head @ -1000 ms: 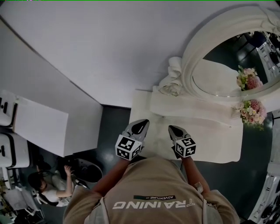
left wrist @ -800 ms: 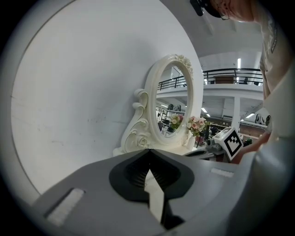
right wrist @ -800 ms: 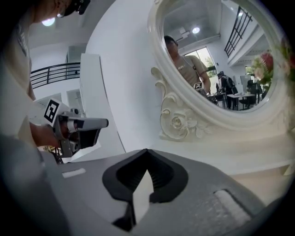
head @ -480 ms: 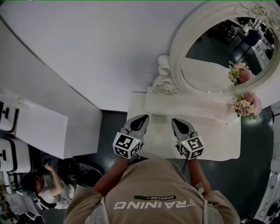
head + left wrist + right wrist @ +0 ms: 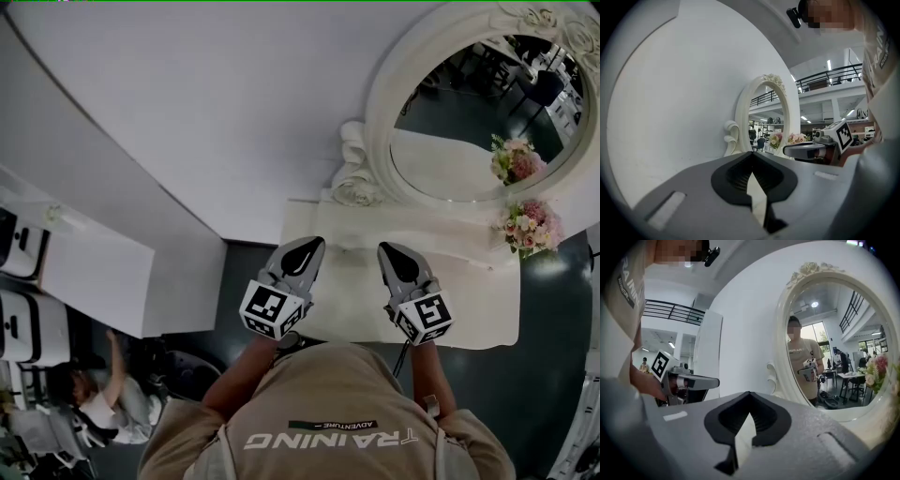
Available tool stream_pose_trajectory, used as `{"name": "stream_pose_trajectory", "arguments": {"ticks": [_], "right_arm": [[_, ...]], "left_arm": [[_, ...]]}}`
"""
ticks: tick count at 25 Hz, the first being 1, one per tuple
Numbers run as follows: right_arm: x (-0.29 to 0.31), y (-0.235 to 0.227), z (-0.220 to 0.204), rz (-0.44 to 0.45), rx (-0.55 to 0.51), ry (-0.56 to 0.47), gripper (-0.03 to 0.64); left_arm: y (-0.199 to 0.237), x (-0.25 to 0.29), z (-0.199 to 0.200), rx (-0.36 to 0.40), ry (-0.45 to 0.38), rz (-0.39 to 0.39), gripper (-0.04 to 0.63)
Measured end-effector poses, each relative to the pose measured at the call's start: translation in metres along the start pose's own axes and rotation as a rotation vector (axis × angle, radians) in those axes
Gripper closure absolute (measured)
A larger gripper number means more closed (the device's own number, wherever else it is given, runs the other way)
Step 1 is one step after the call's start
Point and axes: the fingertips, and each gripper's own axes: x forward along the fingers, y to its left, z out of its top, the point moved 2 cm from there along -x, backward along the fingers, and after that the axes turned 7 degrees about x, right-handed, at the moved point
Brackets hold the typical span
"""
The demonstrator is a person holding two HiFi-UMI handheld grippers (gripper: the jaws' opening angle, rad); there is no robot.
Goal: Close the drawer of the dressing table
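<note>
A white wall (image 5: pixel 234 112) backs the white dressing table (image 5: pixel 469 300), whose long axis runs left to right along it, front edge toward the person. From above only its top shows, and the drawer cannot be made out. An oval framed mirror (image 5: pixel 469 122) stands at the table's back. The left tool (image 5: pixel 307 248) and right tool (image 5: pixel 391 253) sit side by side above the top, noses pointing at the wall, each clenched with nothing between its jaws. Pink flowers (image 5: pixel 532 225) sit at the right end.
</note>
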Motion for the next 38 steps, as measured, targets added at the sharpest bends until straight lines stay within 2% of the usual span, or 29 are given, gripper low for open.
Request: {"name": "stream_pose_trajectory", "arguments": {"ticks": [6, 12, 19, 28, 38], "right_arm": [[-0.006, 0.005, 0.026, -0.003, -0.011, -0.068, 0.615], [-0.016, 0.006, 0.04, -0.026, -0.06, -0.089, 0.615], [-0.023, 0.006, 0.056, -0.037, -0.068, -0.103, 0.615], [-0.027, 0.012, 0.064, -0.042, -0.071, -0.107, 0.615], [-0.029, 0.014, 0.058, -0.061, -0.08, -0.099, 0.615]], "left_arm": [[0.011, -0.005, 0.017, 0.02, -0.027, 0.026, 0.577], [0.015, -0.012, 0.03, 0.02, -0.06, 0.05, 0.577], [0.016, -0.016, 0.047, 0.035, -0.111, 0.057, 0.577], [0.023, -0.021, 0.053, 0.036, -0.119, 0.074, 0.577], [0.019, -0.021, 0.043, 0.024, -0.098, 0.057, 0.577]]}}
